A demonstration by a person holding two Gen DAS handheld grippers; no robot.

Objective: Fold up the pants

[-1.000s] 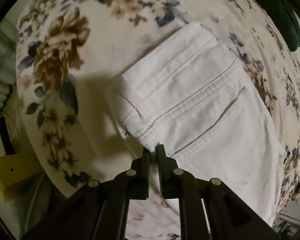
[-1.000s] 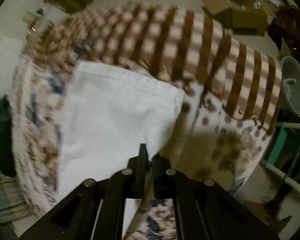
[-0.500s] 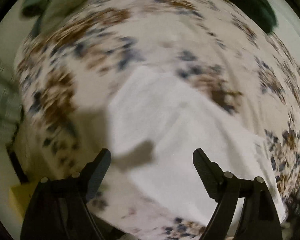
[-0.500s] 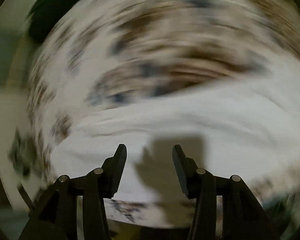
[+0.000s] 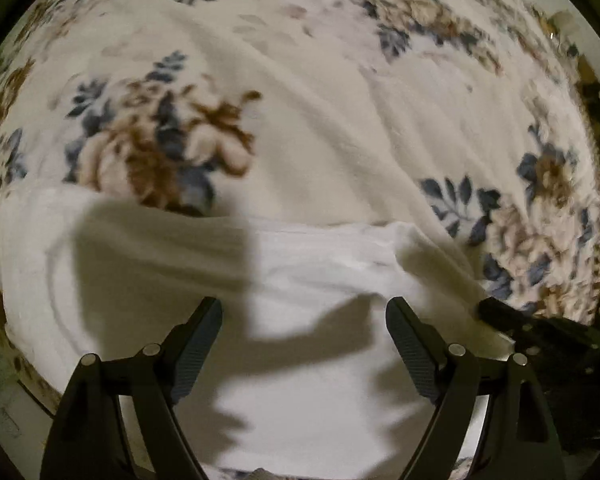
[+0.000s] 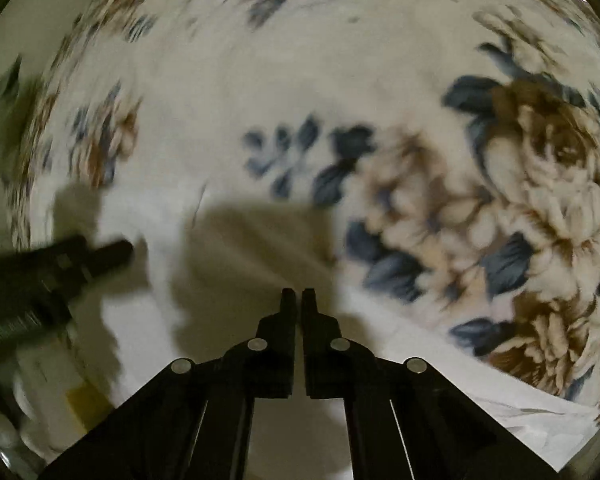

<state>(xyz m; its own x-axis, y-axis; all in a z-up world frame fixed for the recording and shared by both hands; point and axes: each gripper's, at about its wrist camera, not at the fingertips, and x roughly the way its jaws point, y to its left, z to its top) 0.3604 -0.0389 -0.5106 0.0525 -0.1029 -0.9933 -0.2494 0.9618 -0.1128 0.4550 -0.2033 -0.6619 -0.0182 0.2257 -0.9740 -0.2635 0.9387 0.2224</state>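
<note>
Pants (image 5: 308,360) under left claw (image 5: 304,312)

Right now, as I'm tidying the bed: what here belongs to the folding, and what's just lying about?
Belongs:
pants
left gripper, open above them
right gripper, shut

Lying about:
floral blanket underneath
</note>
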